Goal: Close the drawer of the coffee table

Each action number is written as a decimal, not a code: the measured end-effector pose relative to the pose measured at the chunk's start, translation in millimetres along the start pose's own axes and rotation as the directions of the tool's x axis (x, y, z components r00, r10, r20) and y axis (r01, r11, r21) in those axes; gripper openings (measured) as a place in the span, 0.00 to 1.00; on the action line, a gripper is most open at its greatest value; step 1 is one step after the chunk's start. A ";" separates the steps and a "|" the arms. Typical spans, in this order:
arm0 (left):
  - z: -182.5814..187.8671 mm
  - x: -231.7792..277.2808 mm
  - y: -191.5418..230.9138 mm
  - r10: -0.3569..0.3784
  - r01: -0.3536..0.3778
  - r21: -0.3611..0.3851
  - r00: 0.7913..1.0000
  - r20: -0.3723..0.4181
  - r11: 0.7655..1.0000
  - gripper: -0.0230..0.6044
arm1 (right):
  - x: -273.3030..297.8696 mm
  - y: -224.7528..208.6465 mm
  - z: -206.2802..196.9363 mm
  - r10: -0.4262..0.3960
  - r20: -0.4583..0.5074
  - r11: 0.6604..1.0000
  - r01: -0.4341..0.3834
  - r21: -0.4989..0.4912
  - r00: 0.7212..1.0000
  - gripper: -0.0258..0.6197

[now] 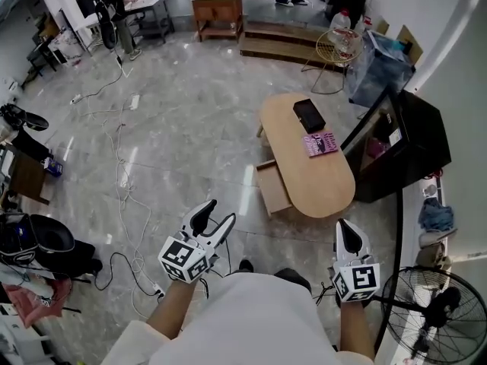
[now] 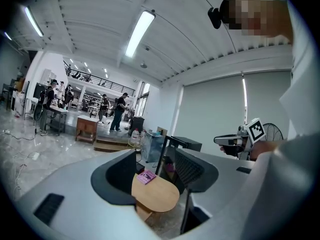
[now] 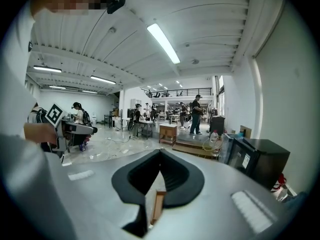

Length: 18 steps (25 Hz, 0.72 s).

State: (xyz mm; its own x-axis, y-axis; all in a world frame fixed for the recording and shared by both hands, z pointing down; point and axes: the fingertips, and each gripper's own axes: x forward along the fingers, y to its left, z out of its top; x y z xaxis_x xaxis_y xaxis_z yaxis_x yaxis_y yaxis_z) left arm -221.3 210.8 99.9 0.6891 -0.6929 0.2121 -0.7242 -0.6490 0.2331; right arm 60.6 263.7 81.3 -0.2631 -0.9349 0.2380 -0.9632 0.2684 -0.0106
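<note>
Room: a wide hall with a glossy grey marble floor (image 1: 190, 120). White cables (image 1: 124, 179) trail over it, and people stand at work tables along the far side.
Desk: a low oval wooden desk (image 1: 316, 181) stands ahead of the person and a little to the right. It is just beside a black cabinet (image 1: 415, 139).
On the desk: a pink book (image 1: 320, 144) lies toward the far end. A black box (image 1: 309, 115) lies just beyond the book, close to it but apart.
Drawer: the drawer (image 1: 272, 190) is pulled out of the desk's long side, the side that faces the open floor. It stands open.
Left hand-held gripper: the left hand-held gripper (image 1: 218, 213) is held low in front of the person. Its jaws are spread and nothing sits between the pads. It points toward the desk and is well apart from the drawer.
Right hand-held gripper: the right hand-held gripper (image 1: 346, 230) is held at about the same height as the left one. Its jaws are brought together at the tips and grip nothing. It is near the desk's rounded near end but touches nothing.
Fan: a black standing fan (image 1: 434, 310) is close by the person's right arm.
</note>
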 end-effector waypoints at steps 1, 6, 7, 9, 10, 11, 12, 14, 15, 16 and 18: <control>-1.0 -0.5 2.9 -0.004 0.004 0.000 1.000 -0.004 1.000 0.40 | 1.1 3.1 -1.4 -0.004 -0.003 1.000 0.004 0.002 1.000 0.06; -3.2 -1.4 14.4 -0.019 0.019 0.006 1.000 -0.018 1.000 0.40 | 6.0 14.4 -5.1 -0.014 -0.012 1.000 0.014 0.006 1.000 0.06; -3.7 -0.6 15.9 -0.021 0.021 0.007 1.000 -0.019 1.000 0.40 | 7.4 15.0 -6.1 -0.014 -0.014 1.000 0.014 0.005 1.000 0.06; -5.7 0.5 19.0 -0.022 0.022 0.004 1.000 -0.021 1.000 0.40 | 10.3 15.0 -8.5 -0.015 -0.020 1.000 0.015 0.005 1.000 0.06; -6.9 1.1 21.1 -0.022 0.022 0.000 1.000 -0.023 1.000 0.40 | 12.1 14.8 -8.9 -0.016 -0.022 1.000 0.016 0.007 1.000 0.06; -7.9 2.2 23.4 -0.020 0.019 -0.005 0.999 -0.025 1.000 0.40 | 14.2 14.4 -8.6 -0.015 -0.025 1.000 0.015 0.007 1.000 0.06; -8.6 3.9 25.3 -0.017 0.016 -0.010 0.999 -0.029 1.000 0.40 | 17.0 14.0 -8.0 -0.010 -0.028 1.000 0.010 0.006 1.000 0.06; -9.1 10.3 27.2 -0.011 0.010 -0.015 0.999 -0.035 1.000 0.40 | 25.1 12.3 -8.5 0.011 -0.041 1.000 -0.011 0.000 0.999 0.06; -9.2 15.1 27.5 -0.009 0.008 -0.015 0.999 -0.037 1.000 0.40 | 30.3 10.5 -10.4 0.022 -0.049 1.000 -0.022 -0.003 0.999 0.06; -9.8 20.7 27.6 -0.006 0.006 -0.017 0.999 -0.039 1.000 0.40 | 36.0 7.9 -13.5 0.033 -0.057 0.999 -0.033 -0.005 0.998 0.06; -12.7 33.5 28.2 0.005 -0.006 -0.026 0.999 -0.044 1.000 0.40 | 48.9 0.2 -20.8 0.057 -0.075 0.998 -0.058 -0.012 0.996 0.06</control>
State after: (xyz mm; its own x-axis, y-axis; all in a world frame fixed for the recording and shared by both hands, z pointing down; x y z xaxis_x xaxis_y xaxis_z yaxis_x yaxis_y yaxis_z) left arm -218.4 173.4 125.6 0.6857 -0.6819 0.2544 -0.7277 -0.6361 0.2565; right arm 48.6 222.8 113.2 -0.3129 -0.8981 0.3092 -0.9456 0.3251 -0.0126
